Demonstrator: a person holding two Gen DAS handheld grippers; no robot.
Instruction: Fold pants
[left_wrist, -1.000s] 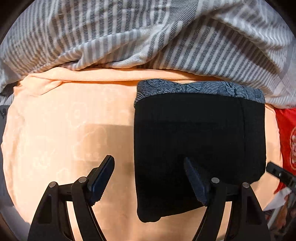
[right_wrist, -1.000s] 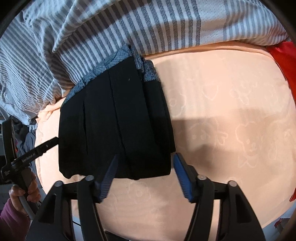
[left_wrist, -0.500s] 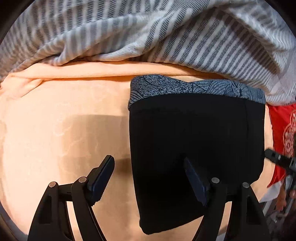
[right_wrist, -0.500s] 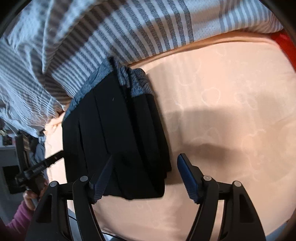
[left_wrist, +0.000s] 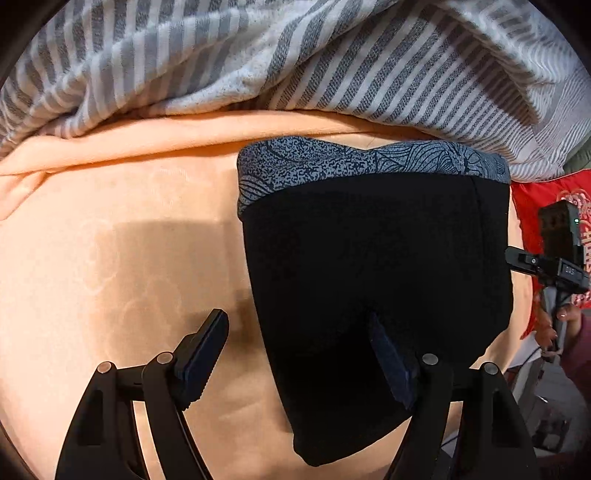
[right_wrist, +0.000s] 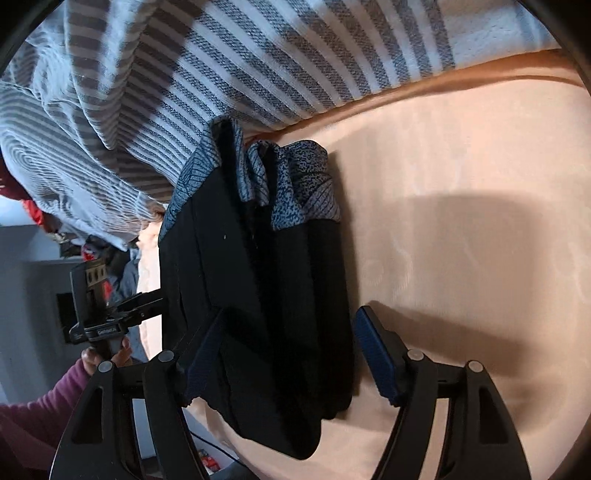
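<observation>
The folded black pants (left_wrist: 376, 280) lie on the peach sheet (left_wrist: 122, 258), their blue-grey patterned waistband (left_wrist: 332, 162) at the far end. My left gripper (left_wrist: 295, 354) is open and hovers low over the pants' left edge, with one finger above the sheet and the other above the black cloth. In the right wrist view the pants (right_wrist: 258, 314) run lengthwise away from me. My right gripper (right_wrist: 291, 354) is open and straddles their near end, not pressing on it. Each view catches the other gripper at its margin: the right one (left_wrist: 546, 266) and the left one (right_wrist: 103, 314).
A grey-and-white striped blanket (left_wrist: 295, 62) is bunched along the far side, just behind the waistband. A red printed cloth (left_wrist: 535, 206) lies at the bed's right edge. A hand in a purple sleeve (right_wrist: 37, 406) holds the left gripper's handle beside the bed.
Both grippers have sunk closer to the pants, which now look larger. The right gripper's jaws have spread a little wider and tipped further down over the pants' near end.
</observation>
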